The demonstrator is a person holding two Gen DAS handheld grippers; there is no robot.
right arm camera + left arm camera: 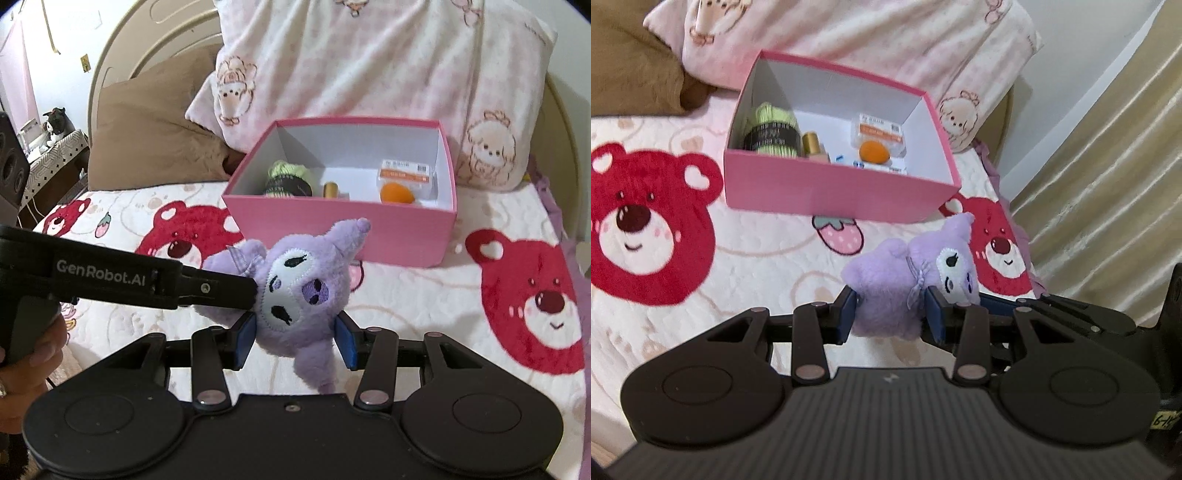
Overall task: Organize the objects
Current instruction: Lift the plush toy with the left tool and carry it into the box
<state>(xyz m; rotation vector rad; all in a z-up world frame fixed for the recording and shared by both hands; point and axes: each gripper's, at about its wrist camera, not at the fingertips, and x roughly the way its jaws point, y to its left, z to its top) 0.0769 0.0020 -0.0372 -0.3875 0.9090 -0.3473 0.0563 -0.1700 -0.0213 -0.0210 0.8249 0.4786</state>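
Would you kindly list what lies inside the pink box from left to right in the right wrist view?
Inside the pink box: green yarn skein → gold thread spool → clear packet holding an orange sponge.

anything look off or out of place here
Only the purple plush: it lies tilted on its side, outside the pink box, and both grippers clamp it at once, the left gripper on its body, the right gripper on its head. The yarn and other items sit inside the box.
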